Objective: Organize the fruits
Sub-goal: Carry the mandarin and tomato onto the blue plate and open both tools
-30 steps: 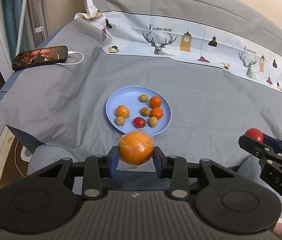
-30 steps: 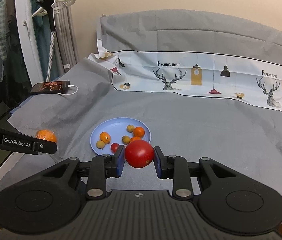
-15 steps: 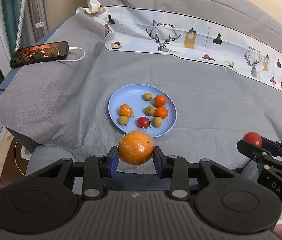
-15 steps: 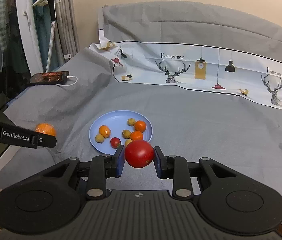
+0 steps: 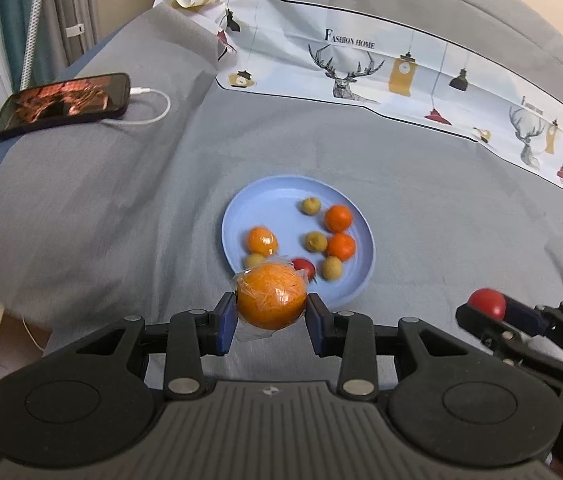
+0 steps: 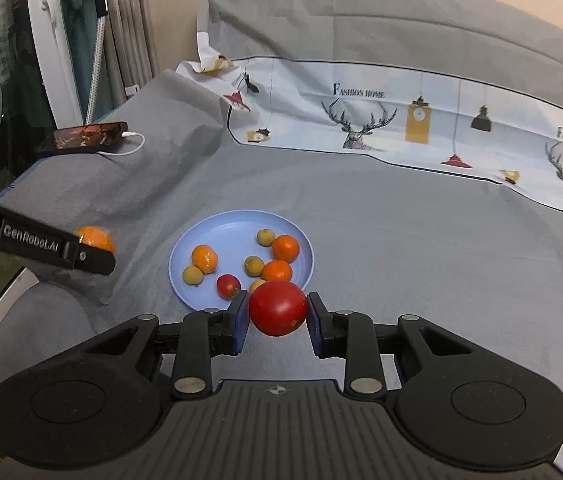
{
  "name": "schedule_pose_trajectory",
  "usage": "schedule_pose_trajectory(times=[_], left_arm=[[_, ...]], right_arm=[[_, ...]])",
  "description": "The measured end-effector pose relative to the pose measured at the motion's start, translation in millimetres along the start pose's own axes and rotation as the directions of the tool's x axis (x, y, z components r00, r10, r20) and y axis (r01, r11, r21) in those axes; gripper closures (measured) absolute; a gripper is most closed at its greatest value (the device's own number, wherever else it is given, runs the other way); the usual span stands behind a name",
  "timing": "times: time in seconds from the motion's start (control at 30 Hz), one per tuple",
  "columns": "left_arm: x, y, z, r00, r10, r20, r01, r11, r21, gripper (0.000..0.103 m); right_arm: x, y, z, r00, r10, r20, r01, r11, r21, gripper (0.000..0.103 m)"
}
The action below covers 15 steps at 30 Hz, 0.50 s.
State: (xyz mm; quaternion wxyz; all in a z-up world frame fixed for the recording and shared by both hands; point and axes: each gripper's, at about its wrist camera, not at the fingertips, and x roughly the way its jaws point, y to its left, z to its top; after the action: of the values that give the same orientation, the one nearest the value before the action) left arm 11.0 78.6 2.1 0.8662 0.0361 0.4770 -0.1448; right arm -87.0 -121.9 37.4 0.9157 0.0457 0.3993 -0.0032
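A light blue plate lies on the grey cloth and holds several small fruits: oranges, yellow-green round fruits and a small red tomato. My left gripper is shut on a plastic-wrapped orange just in front of the plate's near rim; it also shows at the left of the right wrist view. My right gripper is shut on a large red tomato just before the plate's near edge; the tomato also shows at the right of the left wrist view.
A phone on a white charging cable lies at the back left of the bed. A printed deer-pattern cloth runs along the back. The bed's edge drops off at the left and front.
Both grippers have moved forward toward the plate with their fruit still held. The plate now sits closer in both views.
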Motion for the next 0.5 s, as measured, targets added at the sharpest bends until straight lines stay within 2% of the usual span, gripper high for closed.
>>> schedule_pose_trajectory(times=[0.27,0.5], left_arm=[[71.6,-2.9,48.1,0.998,0.004,-0.065,-0.003,1.000,0.021,0.062],[137.3,-6.6,75.5,0.992,0.025,-0.124,-0.020,0.999,0.038,0.063]], right_arm=[[71.2,-2.2,26.4,0.998,0.041,-0.048,-0.042,0.999,-0.021,0.071],[139.6,-7.7,40.5,0.992,0.065,-0.111,-0.068,0.997,-0.026,0.071]])
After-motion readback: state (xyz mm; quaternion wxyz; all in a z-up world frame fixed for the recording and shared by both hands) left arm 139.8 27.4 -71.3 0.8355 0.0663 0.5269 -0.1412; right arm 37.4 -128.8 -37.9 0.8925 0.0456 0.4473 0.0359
